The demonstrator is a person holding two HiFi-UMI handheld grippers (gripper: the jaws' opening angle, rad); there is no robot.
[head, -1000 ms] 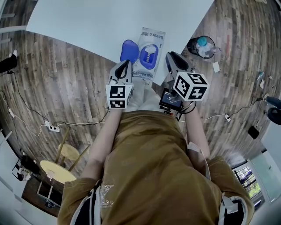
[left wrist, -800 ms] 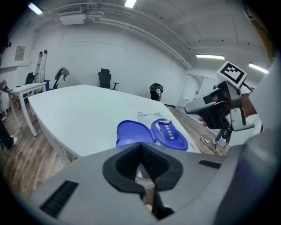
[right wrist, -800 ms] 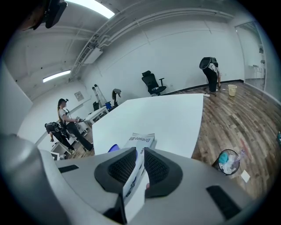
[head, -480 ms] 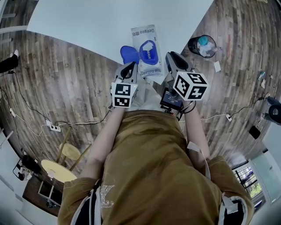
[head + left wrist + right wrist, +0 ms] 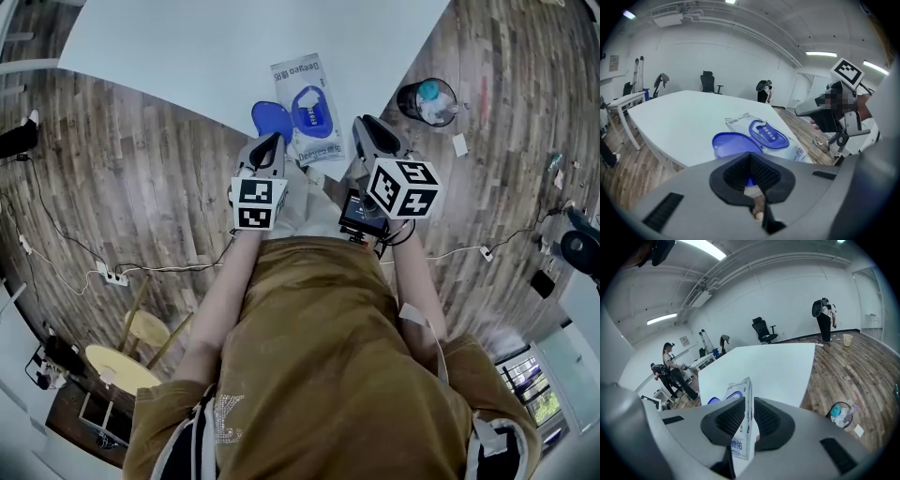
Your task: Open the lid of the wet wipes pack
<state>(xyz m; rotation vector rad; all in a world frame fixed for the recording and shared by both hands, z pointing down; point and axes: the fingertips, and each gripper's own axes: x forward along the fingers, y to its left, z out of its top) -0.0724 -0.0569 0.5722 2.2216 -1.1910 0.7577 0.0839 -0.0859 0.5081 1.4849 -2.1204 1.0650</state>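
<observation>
Right jaws: the right gripper (image 5: 749, 420) (image 5: 367, 131) is clamped on the near end of the wet wipes pack (image 5: 742, 394). The pack's edge runs up between the two ribbed pads, with a pad pressed to each face.
Left jaws: the left gripper (image 5: 751, 168) (image 5: 265, 145) has its pads together at the tips. A sliver of blue shows through the slit lower down. No view settles whether the pads touch the lid.
Wet wipes pack: it (image 5: 307, 111) (image 5: 761, 133) extends straight ahead of the right jaws and lies ahead and to the right of the left jaws. The pack is white with blue print, and its oval blue opening frame faces up.
Lid: the blue lid (image 5: 270, 119) (image 5: 733, 143) is swung fully open and lies flat on the side of the pack nearer the left jaws. It sits just beyond those jaws' tips. From the right jaws only a small blue arc (image 5: 714, 401) of it shows, to their left.
Table: the white table (image 5: 206, 47) (image 5: 679, 117) (image 5: 773, 366) stretches away beyond both pairs of jaws. The pack sits near its close corner.
Waste bin: a black waste bin (image 5: 429, 100) (image 5: 841, 414) with a liner stands on the wood floor, to the right of the right jaws and well apart from the pack.
Background: a black office chair (image 5: 764, 329) stands far beyond the right jaws, past the table. One person (image 5: 825, 319) stands by the far wall and another person (image 5: 672, 364) is off to the left.
Floor: a white power strip (image 5: 112, 274) lies well behind and to the left of the left jaws.
</observation>
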